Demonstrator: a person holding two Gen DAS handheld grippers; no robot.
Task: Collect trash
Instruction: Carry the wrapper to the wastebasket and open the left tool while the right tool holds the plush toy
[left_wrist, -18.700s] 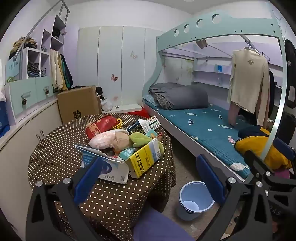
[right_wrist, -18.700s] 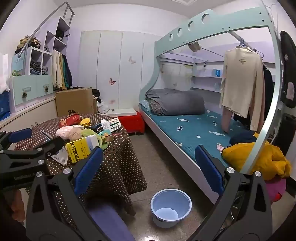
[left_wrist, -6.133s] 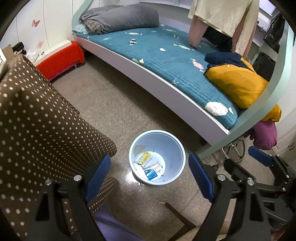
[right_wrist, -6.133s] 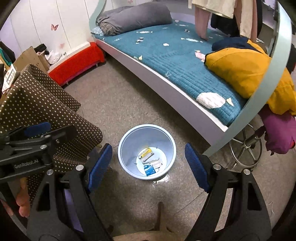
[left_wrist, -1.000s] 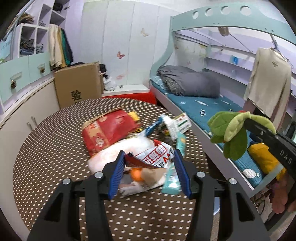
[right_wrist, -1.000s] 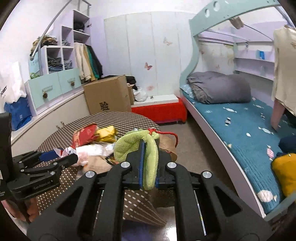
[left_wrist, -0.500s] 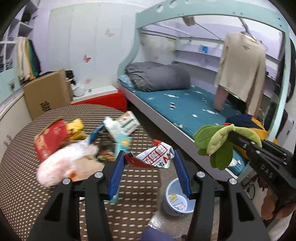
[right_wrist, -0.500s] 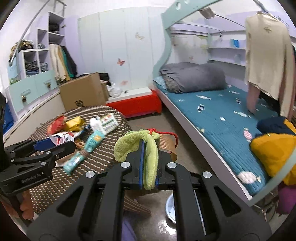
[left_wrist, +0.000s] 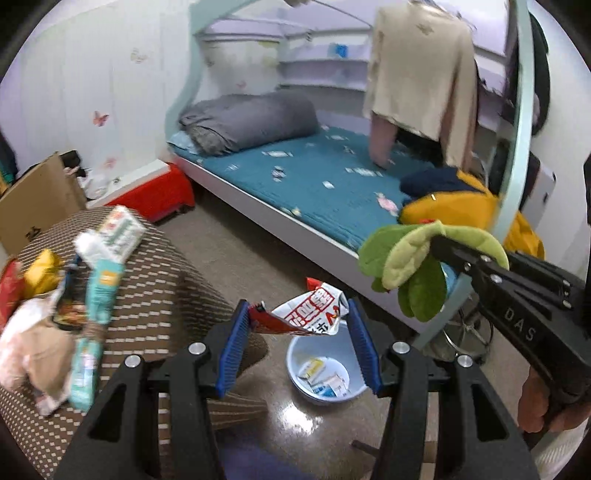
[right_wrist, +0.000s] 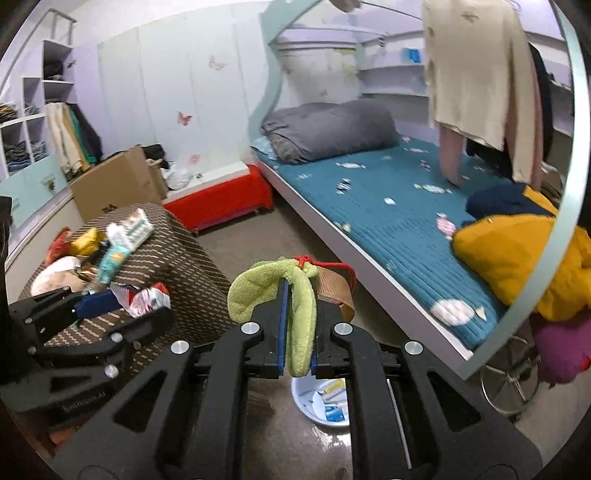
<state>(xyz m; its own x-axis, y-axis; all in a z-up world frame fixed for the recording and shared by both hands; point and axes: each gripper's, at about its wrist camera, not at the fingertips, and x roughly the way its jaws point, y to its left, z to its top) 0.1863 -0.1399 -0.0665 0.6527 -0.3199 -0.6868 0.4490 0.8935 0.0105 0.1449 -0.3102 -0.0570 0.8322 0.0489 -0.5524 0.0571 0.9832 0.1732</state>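
My left gripper (left_wrist: 297, 325) is shut on a crumpled red and white wrapper (left_wrist: 310, 314) and holds it in the air above the pale blue bin (left_wrist: 321, 373) on the floor. The bin holds a few small packets. My right gripper (right_wrist: 297, 295) is shut on a green plush cloth (right_wrist: 295, 302) with a tan strap and red cord; it also shows at the right of the left wrist view (left_wrist: 417, 266). The bin's rim peeks out under the right gripper (right_wrist: 325, 406). The left gripper with the wrapper shows at the left of the right wrist view (right_wrist: 140, 295).
The round table with a brown dotted cloth (left_wrist: 155, 288) stands at the left and carries more trash: a teal tube (left_wrist: 99, 291), a white box (left_wrist: 122, 229), a pink bag (left_wrist: 26, 343). A bed (left_wrist: 314, 184) runs along the right. A stool wheel base (right_wrist: 513, 380) stands near the bin.
Both grippers have swung right from the table toward the floor, carrying the wrapper and the green cloth. The bin is now closer and below them.
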